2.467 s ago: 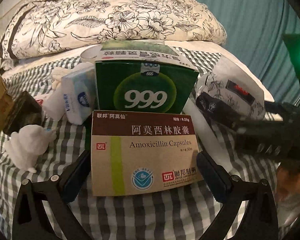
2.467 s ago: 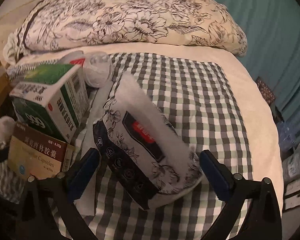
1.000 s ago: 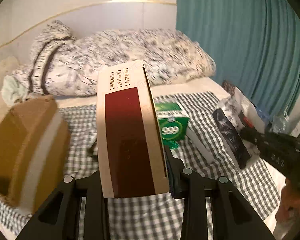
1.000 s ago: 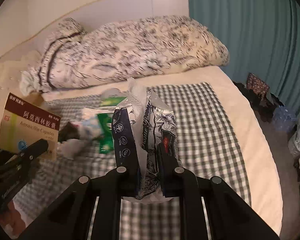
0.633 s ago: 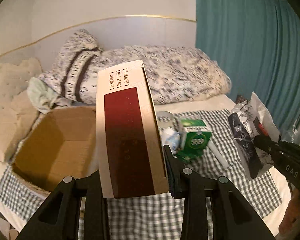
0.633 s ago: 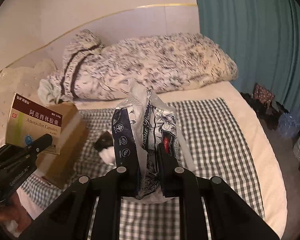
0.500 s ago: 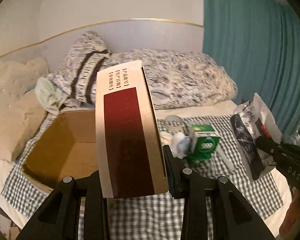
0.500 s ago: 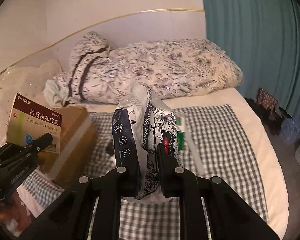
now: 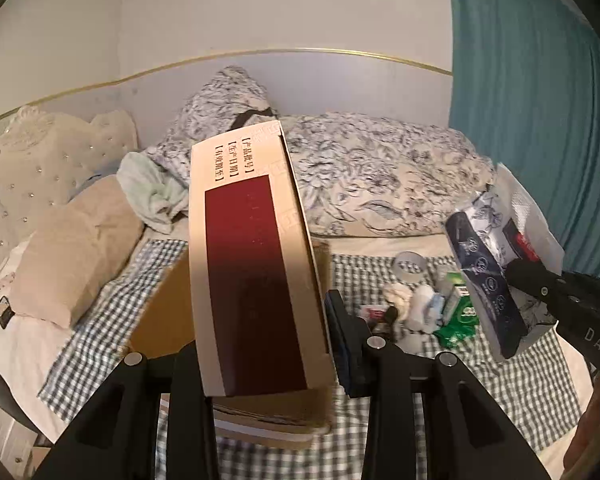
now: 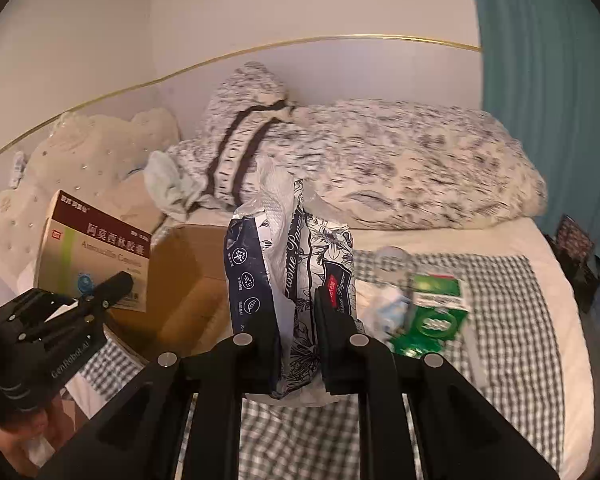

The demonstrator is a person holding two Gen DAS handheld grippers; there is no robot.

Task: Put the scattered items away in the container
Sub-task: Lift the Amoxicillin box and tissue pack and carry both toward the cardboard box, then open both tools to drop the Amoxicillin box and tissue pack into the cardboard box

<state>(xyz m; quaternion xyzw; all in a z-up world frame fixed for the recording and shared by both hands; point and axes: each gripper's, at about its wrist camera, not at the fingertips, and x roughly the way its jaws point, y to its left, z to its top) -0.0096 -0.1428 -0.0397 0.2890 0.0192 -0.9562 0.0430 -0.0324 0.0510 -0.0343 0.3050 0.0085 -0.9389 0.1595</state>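
My left gripper (image 9: pixel 260 360) pinches the amoxicillin box (image 9: pixel 252 264) upright above the cardboard box (image 10: pixel 188 276), ready to drop. My right gripper (image 10: pixel 296 344) squeezes the floral tissue pack (image 10: pixel 292 280), waiting; the green box (image 10: pixel 432 316) lies far right on the checked cloth (image 10: pixel 508 320).

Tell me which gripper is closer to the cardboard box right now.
Left. The left gripper, shut on the medicine box, hangs right over the cardboard box. The right gripper, holding the tissue pack, is off to the box's right, nearer the scattered items.
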